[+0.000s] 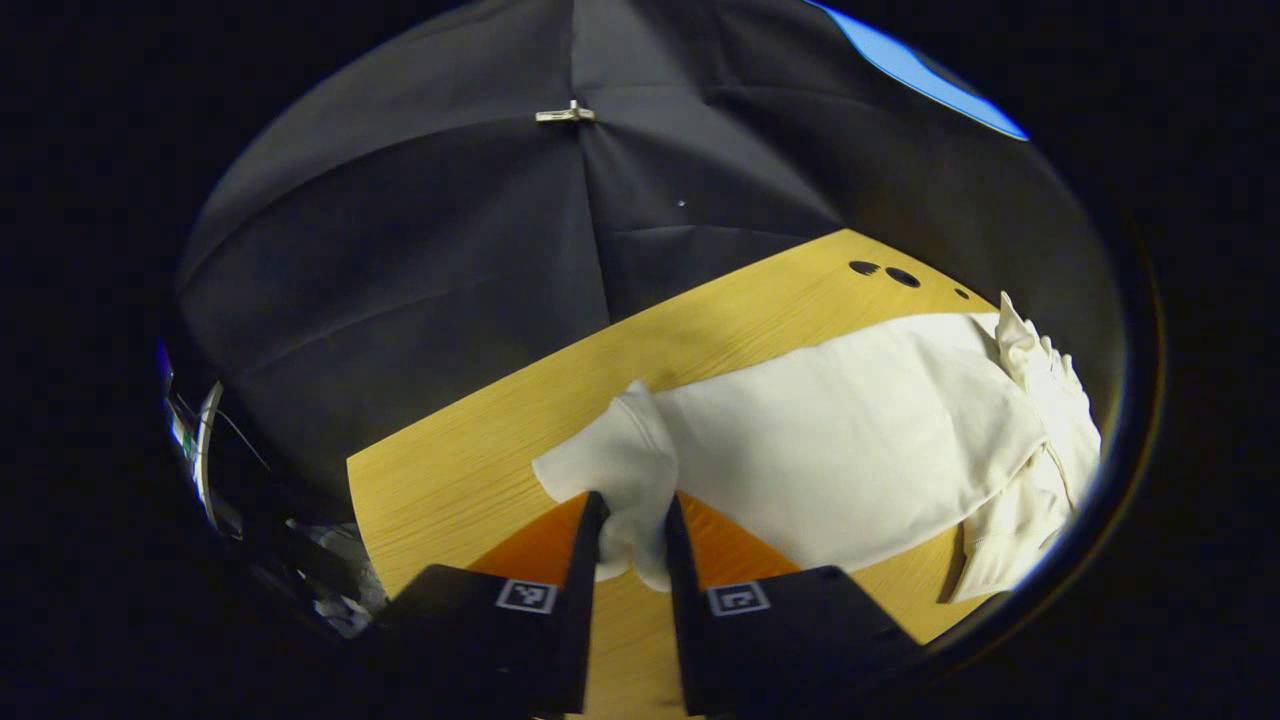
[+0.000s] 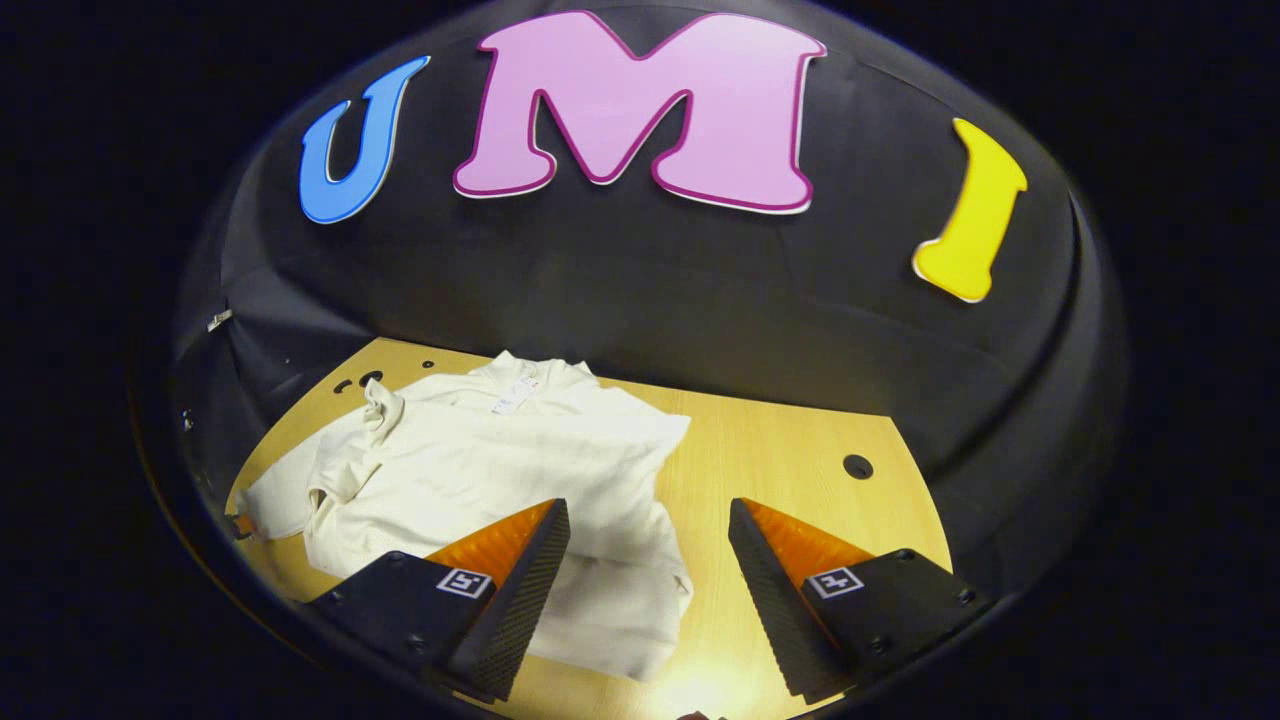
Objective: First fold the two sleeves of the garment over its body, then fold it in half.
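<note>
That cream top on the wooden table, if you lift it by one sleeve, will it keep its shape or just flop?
Probably flop: the garment lies creased and limp on the table. The sleeve pinched in the left gripper already bunches and droops between the jaws. It looks light, so it may drag along rather than lift cleanly.

— What do we have ahead of the left tongs, up high?

— A small metal clip (image 1: pixel 565 113), pinching the seam of the black cloth wall (image 1: pixel 420 260).

— And lower down?

— We see the wooden table (image 1: pixel 450 470) stretching ahead, with two dark round holes (image 1: pixel 885 272) near its far edge. Off to the left, some cables and gear (image 1: pixel 205 450), too blurred for us to name.

— Ahead of the right tongs?

— The same table (image 2: pixel 790 440), one hole (image 2: pixel 857 466) ahead to the right, more holes (image 2: pixel 365 379) far left.
</note>
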Available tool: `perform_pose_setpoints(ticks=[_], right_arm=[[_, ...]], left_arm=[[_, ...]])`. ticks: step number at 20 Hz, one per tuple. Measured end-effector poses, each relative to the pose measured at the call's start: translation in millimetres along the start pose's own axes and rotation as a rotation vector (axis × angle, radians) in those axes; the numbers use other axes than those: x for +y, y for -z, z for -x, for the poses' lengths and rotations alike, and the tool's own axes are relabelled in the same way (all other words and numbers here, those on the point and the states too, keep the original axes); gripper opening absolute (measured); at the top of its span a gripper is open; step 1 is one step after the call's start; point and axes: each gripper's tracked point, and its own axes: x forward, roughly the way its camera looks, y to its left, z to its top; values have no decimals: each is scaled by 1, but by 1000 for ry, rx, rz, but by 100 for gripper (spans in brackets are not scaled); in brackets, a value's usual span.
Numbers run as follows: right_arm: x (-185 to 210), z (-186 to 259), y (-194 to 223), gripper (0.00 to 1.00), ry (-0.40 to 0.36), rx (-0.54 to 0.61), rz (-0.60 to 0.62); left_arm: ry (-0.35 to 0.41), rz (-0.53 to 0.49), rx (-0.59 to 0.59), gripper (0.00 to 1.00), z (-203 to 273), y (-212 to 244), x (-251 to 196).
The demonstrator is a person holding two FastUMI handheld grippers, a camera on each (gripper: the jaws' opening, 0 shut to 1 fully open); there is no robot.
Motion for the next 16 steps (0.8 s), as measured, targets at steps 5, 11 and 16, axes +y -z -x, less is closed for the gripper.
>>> perform_pose_setpoints(ticks=[5,11,16], right_arm=[[-37,21,14,98,50,19,-22],[-58,29,19,98,72,12,-90],[-71,29,22,98,85,8,-105]], left_arm=[[33,-4,34,8,-1,-8,-5],[127,96,53,6,6,-29,-16],[194,65,-13,6,26,-86,-57]])
